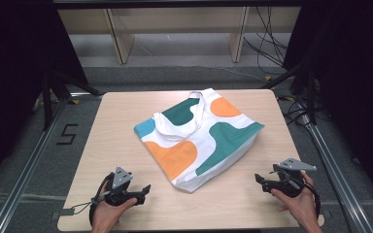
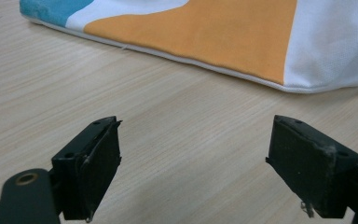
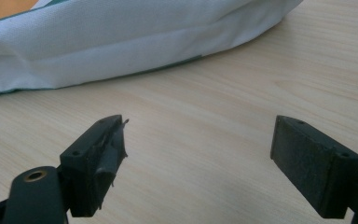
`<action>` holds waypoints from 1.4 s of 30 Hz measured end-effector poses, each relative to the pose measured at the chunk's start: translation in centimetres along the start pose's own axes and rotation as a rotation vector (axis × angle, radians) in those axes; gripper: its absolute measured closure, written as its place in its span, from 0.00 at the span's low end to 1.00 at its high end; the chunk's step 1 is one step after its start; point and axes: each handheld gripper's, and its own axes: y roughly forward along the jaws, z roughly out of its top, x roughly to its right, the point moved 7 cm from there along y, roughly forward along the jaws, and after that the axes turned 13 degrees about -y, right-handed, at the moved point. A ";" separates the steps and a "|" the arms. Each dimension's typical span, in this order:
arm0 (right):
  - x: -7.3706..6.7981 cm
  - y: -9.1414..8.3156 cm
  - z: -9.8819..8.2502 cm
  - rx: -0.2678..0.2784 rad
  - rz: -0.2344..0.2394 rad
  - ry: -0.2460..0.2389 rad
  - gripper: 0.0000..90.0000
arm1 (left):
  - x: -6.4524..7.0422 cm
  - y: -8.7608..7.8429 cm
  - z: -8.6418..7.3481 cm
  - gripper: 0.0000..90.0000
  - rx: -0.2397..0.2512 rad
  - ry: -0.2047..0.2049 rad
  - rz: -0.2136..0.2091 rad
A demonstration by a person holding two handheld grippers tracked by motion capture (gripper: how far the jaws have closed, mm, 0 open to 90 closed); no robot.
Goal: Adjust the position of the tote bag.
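A white tote bag [image 1: 199, 138] with orange, green and blue shapes lies flat in the middle of the wooden table [image 1: 252, 199], its handles folded over the top. My left gripper [image 1: 144, 190] rests near the front left edge, open, pointing toward the bag's near corner. In the left gripper view the bag's orange and white edge [image 2: 205, 37] lies beyond the open gripper [image 2: 193, 154]. My right gripper [image 1: 258, 180] sits at the front right, open, facing the bag's white side [image 3: 121, 42]. Nothing is between the jaws of that gripper [image 3: 198, 158].
Metal rails [image 1: 34, 160] run along both sides of the table. Wooden shelf legs [image 1: 119, 39] and cables [image 1: 267, 48] stand on the floor beyond the far edge. Bare tabletop surrounds the bag on all sides.
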 end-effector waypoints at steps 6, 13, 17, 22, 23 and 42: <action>0.0 0.2 0.1 -0.007 0.006 0.015 0.20 | 0.2 -0.2 -0.1 0.18 -0.009 0.013 -0.009; 0.2 0.2 0.4 0.010 0.034 0.029 0.24 | 0.7 -0.1 0.0 0.19 -0.008 0.043 -0.025; 0.0 0.3 0.3 -0.006 0.020 0.049 0.24 | 1.3 0.0 0.0 0.22 0.002 0.054 -0.042; -0.1 0.3 0.3 -0.004 0.026 0.043 0.24 | 2.3 0.1 -0.1 0.24 0.001 0.088 -0.075; -0.1 0.3 0.3 -0.004 0.026 0.043 0.24 | 2.3 0.1 -0.1 0.24 0.001 0.088 -0.075; -0.3 0.2 0.1 -0.018 0.023 0.013 0.25 | 6.9 2.0 0.6 0.20 0.013 0.172 -0.198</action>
